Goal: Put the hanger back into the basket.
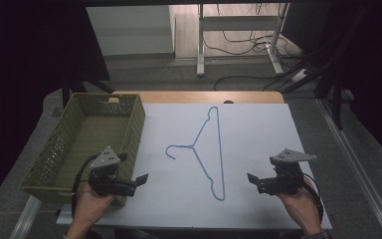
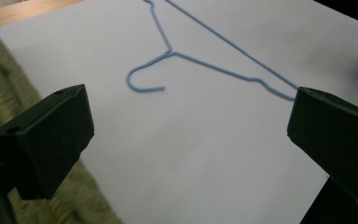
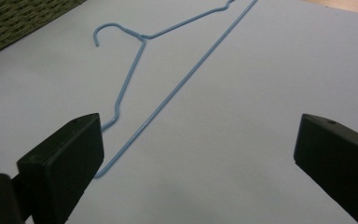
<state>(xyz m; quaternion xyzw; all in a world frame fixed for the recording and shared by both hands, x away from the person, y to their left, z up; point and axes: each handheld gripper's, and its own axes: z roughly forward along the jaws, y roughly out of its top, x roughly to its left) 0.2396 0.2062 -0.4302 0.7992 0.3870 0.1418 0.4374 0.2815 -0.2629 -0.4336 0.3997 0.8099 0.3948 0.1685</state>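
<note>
Hanger (image 1: pixel 214 149) wire lay flat on the white sheet (image 1: pixel 258 134) covering the worktop, between the two grippers and well apart from both, with its hook curling toward the olive mesh basket (image 1: pixel 74 144) at the left. It looked thin, light and fairly stiff, likely springy, and probably slick under its pale blue coating; being flush with the sheet, it would be awkward to pinch. The twisted neck below the hook or a corner bend seemed the surest hold. Left gripper (image 1: pixel 140 179) and right gripper (image 1: pixel 251 178) each had their jaws spread wide, holding nothing.
</note>
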